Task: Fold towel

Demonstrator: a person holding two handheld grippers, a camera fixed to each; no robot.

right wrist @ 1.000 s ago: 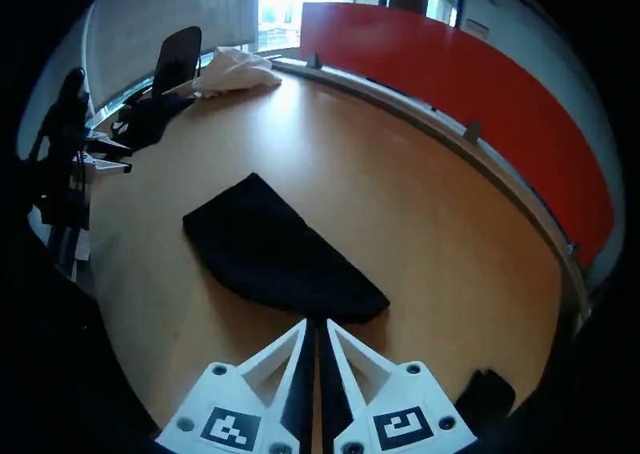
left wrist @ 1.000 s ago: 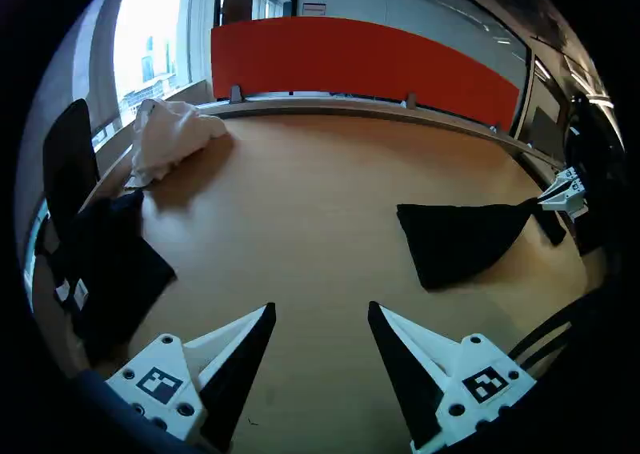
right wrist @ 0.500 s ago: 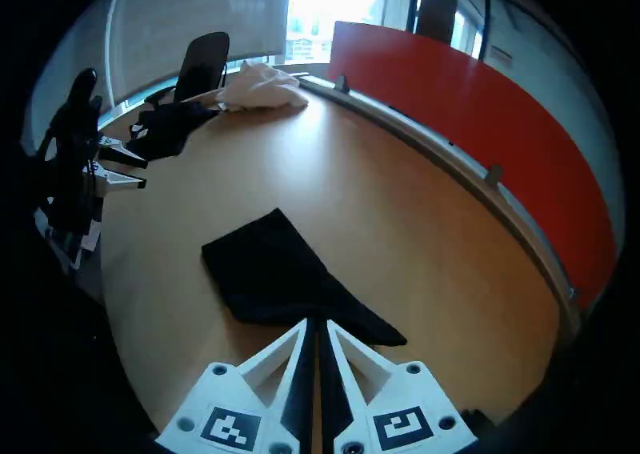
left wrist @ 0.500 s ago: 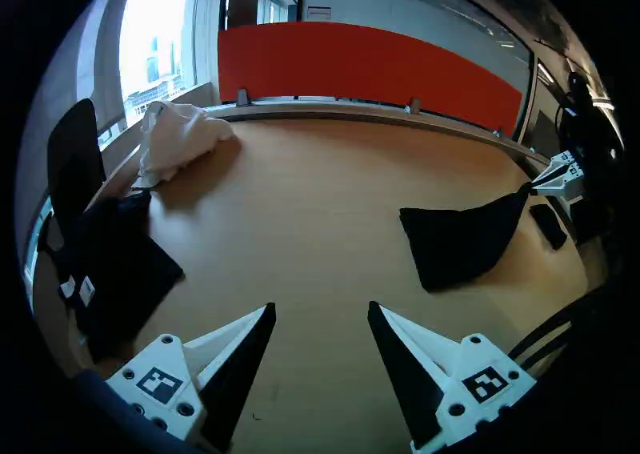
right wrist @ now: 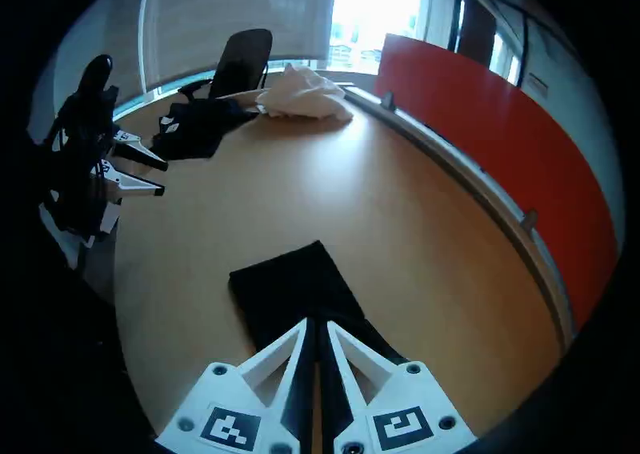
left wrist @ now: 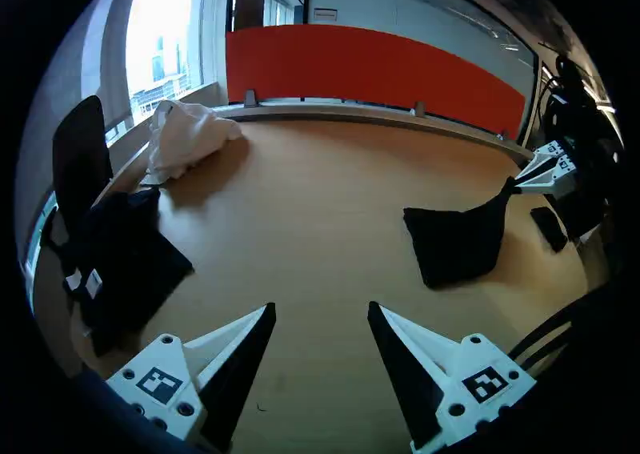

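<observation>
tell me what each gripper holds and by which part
The right gripper is shut on the black towel, pinching one raised corner; the left gripper is open and holds nothing.

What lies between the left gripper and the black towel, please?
Just bare wooden table, in the left gripper view, from the open left gripper across to the black towel.

Your left gripper [left wrist: 320, 330], fingers wide apart, hangs over the brown wooden table [left wrist: 320, 190] while your right gripper [left wrist: 520, 183] pinches the black cloth towel [left wrist: 456, 242].
</observation>
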